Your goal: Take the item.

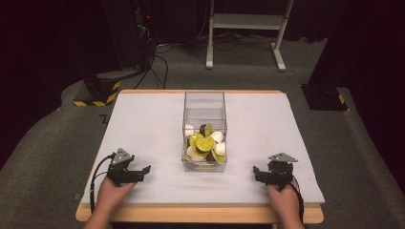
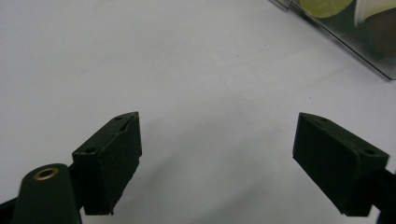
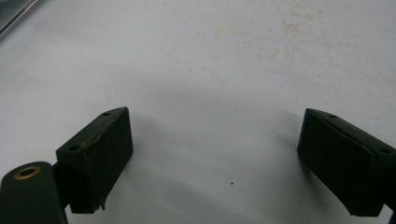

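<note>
At lower left of the high view: left gripper [image 1: 143,172] jaws wide apart, empty, on white table [image 1: 143,124] | centre: clear box [image 1: 204,131] of yellow-lidded capsules [image 1: 204,143] | lower right: right gripper [image 1: 258,173] jaws wide apart, empty.

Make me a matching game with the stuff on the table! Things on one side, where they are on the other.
Things:
1. clear box
2. left gripper
3. right gripper
4. yellow-lidded pods

Places:
A. inside the box's near end
B. near edge of the table, left of the box
C. middle of the table
D. near edge, right of the box

Pairs: 1-C, 2-B, 3-D, 4-A
</note>
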### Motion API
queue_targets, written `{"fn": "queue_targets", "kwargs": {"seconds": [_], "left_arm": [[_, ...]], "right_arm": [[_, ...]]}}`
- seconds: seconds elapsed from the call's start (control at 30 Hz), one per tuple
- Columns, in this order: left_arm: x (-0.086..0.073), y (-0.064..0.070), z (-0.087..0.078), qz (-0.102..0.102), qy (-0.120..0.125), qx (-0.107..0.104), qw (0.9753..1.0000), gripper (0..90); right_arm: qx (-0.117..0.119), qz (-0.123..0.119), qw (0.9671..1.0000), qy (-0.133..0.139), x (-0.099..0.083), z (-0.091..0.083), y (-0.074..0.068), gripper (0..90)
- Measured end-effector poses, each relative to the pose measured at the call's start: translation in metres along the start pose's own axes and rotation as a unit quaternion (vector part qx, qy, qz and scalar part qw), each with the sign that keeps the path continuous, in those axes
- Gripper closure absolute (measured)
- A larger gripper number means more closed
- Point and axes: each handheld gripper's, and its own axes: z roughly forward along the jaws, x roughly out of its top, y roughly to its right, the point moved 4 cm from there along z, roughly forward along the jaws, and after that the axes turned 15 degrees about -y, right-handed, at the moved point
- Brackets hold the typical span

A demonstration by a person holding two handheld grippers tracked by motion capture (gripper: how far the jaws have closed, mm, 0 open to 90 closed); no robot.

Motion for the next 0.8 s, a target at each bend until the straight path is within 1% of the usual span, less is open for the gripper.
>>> {"fn": "queue_targets", "kwargs": {"seconds": [0.1, 0.13, 0.17, 0.2, 0.23, 0.27, 0.3, 0.33, 0.43, 0.47, 0.5, 0.57, 0.6, 0.63, 0.67, 0.7, 0.77, 0.8], "left_arm": [[-0.001, 0.002, 0.000, 0.007, -0.001, -0.007, 1.0000, 15.9], [-0.002, 0.002, 0.000, 0.015, -0.005, -0.008, 0.9999, 15.9], [-0.002, 0.003, 0.000, 0.016, -0.003, -0.008, 0.9998, 15.9], [-0.002, 0.006, 0.000, 0.011, 0.005, -0.012, 0.9999, 15.9], [-0.002, 0.006, 0.000, 0.011, 0.005, -0.012, 0.9999, 16.0], [-0.002, 0.008, -0.001, 0.020, 0.003, -0.014, 0.9997, 16.1], [-0.002, 0.008, -0.001, 0.020, 0.003, -0.014, 0.9997, 16.4], [-0.001, 0.011, -0.001, 0.017, 0.009, -0.015, 0.9997, 16.4], [-0.001, 0.015, -0.002, 0.026, 0.012, -0.020, 0.9994, 17.2], [-0.001, 0.017, -0.002, 0.020, 0.019, -0.023, 0.9994, 17.4], [-0.001, 0.018, -0.003, 0.027, 0.016, -0.023, 0.9992, 17.5], [0.001, 0.021, -0.004, 0.020, 0.014, -0.032, 0.9992, 18.0], [0.003, 0.023, -0.004, 0.012, 0.015, -0.040, 0.9990, 18.1], [0.005, 0.026, -0.004, 0.007, 0.021, -0.045, 0.9987, 18.1], [0.006, 0.027, -0.005, 0.021, 0.017, -0.042, 0.9987, 18.3], [0.007, 0.029, -0.006, 0.024, 0.018, -0.044, 0.9986, 18.4], [0.010, 0.034, -0.006, 0.019, 0.025, -0.050, 0.9982, 18.5], [0.010, 0.035, -0.006, 0.025, 0.023, -0.052, 0.9981, 18.6]], "right_arm": [[0.000, 0.000, 1.0000, 0.000, 0.000, 0.000, 0.000, 10.3], [0.000, 0.000, 1.0000, 0.000, 0.000, 0.000, 0.000, 10.2], [0.000, 0.000, 1.0000, 0.000, 0.000, 0.000, 0.000, 10.2], [0.000, 0.000, 1.0000, 0.000, 0.000, 0.000, 0.000, 10.2], [0.000, 0.000, 1.0000, -0.001, 0.000, 0.000, 0.000, 10.3], [0.000, 0.000, 1.0000, 0.000, 0.000, 0.000, 0.000, 10.2], [0.000, 0.000, 1.0000, 0.000, 0.000, 0.000, 0.000, 10.2], [0.000, 0.000, 1.0000, 0.000, 0.000, 0.000, 0.000, 10.3], [0.000, 0.000, 1.0000, 0.000, 0.000, 0.000, 0.000, 10.2], [0.000, 0.000, 1.0000, 0.000, 0.000, 0.000, 0.000, 10.3], [0.000, 0.000, 1.0000, 0.000, 0.000, 0.000, 0.000, 10.2], [0.000, 0.000, 1.0000, 0.001, 0.000, 0.000, 0.000, 10.3], [0.000, 0.000, 1.0000, 0.001, 0.000, 0.000, 0.000, 10.3], [0.000, 0.000, 1.0000, 0.001, 0.000, 0.000, 0.000, 10.3], [0.000, 0.000, 1.0000, 0.001, 0.000, 0.000, 0.000, 10.2], [0.000, 0.000, 1.0000, 0.001, 0.000, 0.000, 0.000, 10.2], [0.000, 0.000, 1.0000, 0.000, 0.000, 0.000, 0.000, 10.2], [-0.001, -0.001, 1.0000, 0.000, 0.000, 0.000, 0.000, 10.2]]}}
